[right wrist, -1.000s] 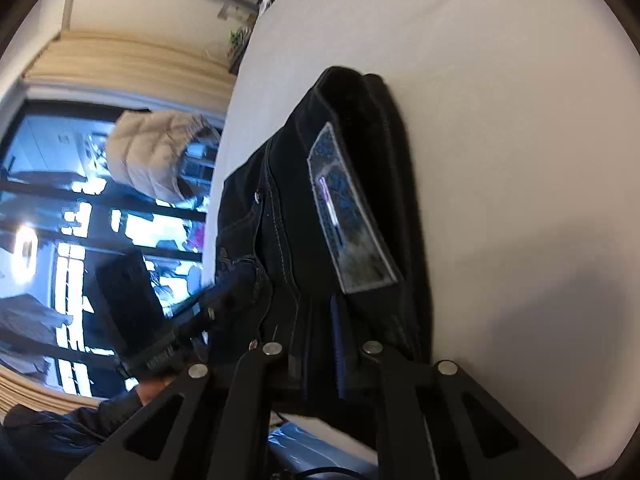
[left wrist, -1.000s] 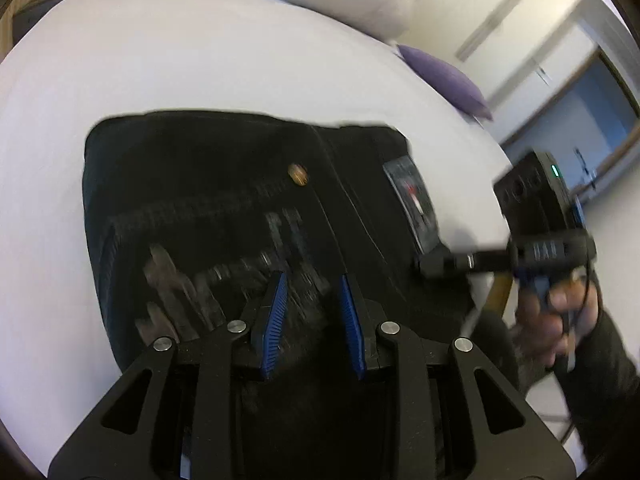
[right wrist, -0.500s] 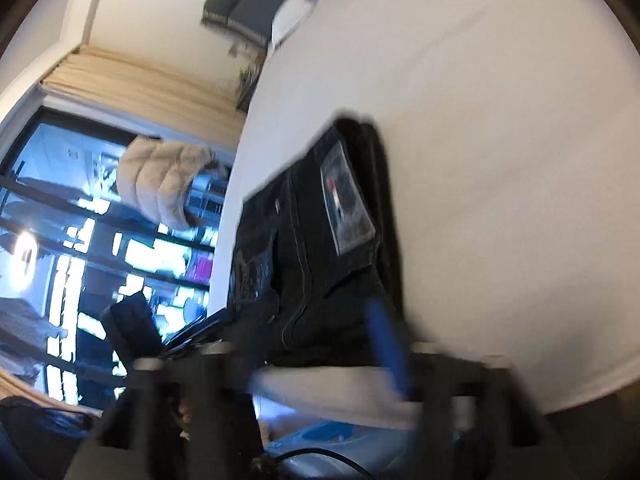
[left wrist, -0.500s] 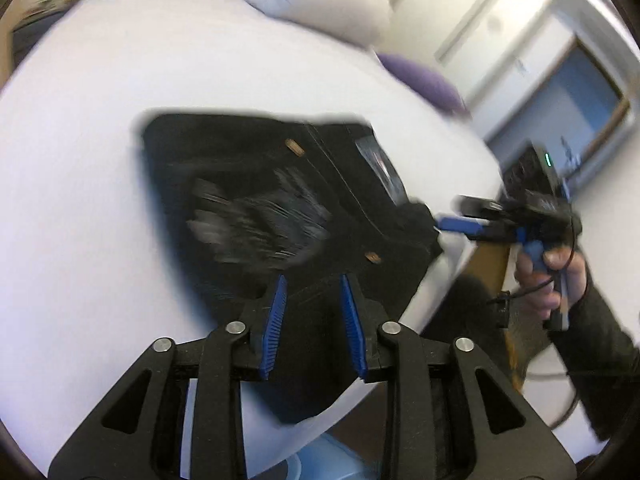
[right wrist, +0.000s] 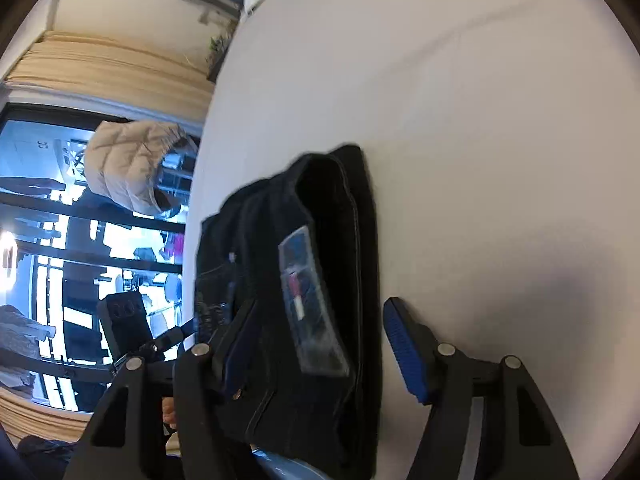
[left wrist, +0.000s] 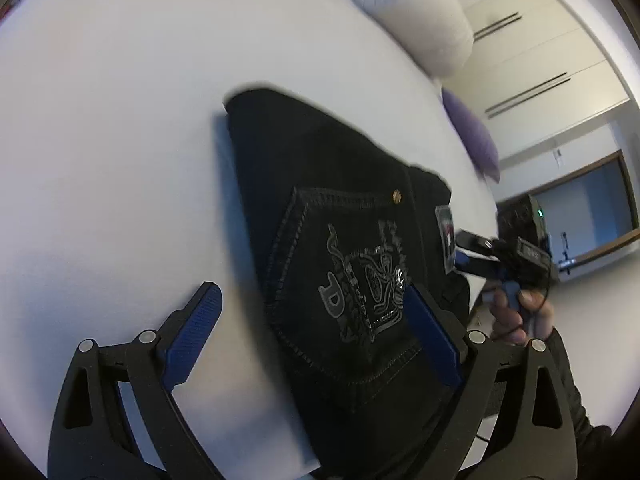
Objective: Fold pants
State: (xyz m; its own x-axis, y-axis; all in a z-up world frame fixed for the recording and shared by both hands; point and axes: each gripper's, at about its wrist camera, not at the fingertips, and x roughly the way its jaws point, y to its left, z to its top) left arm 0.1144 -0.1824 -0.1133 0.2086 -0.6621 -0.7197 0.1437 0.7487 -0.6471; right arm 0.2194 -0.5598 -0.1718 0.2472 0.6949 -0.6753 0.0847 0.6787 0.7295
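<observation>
Black folded pants (left wrist: 344, 248) lie on the white bed (left wrist: 112, 152), back pocket with silver embroidery facing up. My left gripper (left wrist: 312, 316) hovers over the pocket with its jaws opening wide, one blue pad over the sheet and one over the denim, neither pressing. In the right wrist view the pants (right wrist: 332, 240) show a grey waistband patch (right wrist: 308, 300). My right gripper (right wrist: 320, 340) straddles the waistband edge with its jaws closing. One finger is over the denim, the other over the sheet, and the pads stand clear of the cloth. A hand holds the right gripper (left wrist: 466, 250) at the pants' right end.
White pillows (left wrist: 416, 20) and a purple cushion (left wrist: 472, 136) lie at the bed's far side, before wardrobe doors (left wrist: 532, 52). The bed edge runs just right of the pants. Beyond the bed a beige puffer jacket (right wrist: 128, 164) hangs before a large window (right wrist: 48, 240).
Both grippers have gone from nearly shut on the pants to open. The left one has rolled and shifted, so the pants now sit further right in its view.
</observation>
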